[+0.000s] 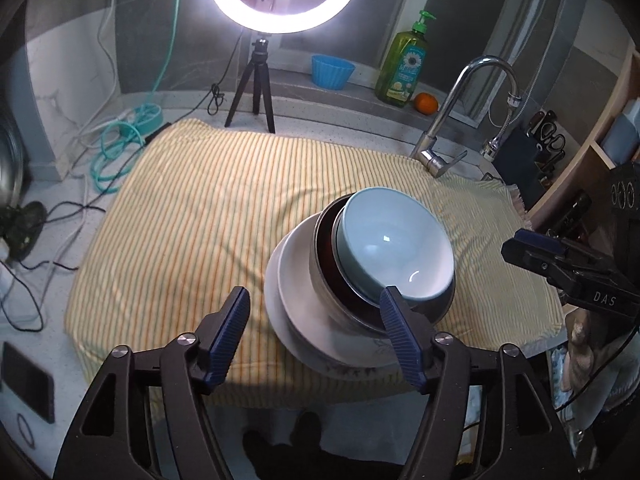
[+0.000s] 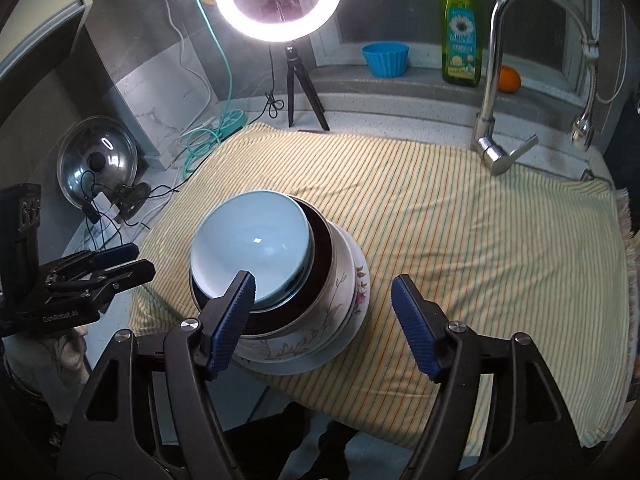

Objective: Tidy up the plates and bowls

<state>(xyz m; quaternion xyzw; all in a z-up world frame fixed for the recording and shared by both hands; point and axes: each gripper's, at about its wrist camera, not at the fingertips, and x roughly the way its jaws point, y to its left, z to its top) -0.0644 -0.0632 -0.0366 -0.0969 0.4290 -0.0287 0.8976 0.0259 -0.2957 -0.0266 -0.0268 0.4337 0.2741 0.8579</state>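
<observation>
The stack [image 1: 360, 280] of bowls and plates rests on the striped towel [image 1: 200, 220]. Left gripper [image 1: 316, 332]: jaws wide open, empty; stack at 1 o'clock. Right gripper [image 2: 324, 324]: jaws wide open, empty; stack at 11 o'clock. The blue bowl [image 2: 250, 250] sits on top, tilted; both grippers appear equally near.

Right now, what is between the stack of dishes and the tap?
Only striped cloth. In the right wrist view, nothing stands on it between the stack of dishes and the tap.
</observation>
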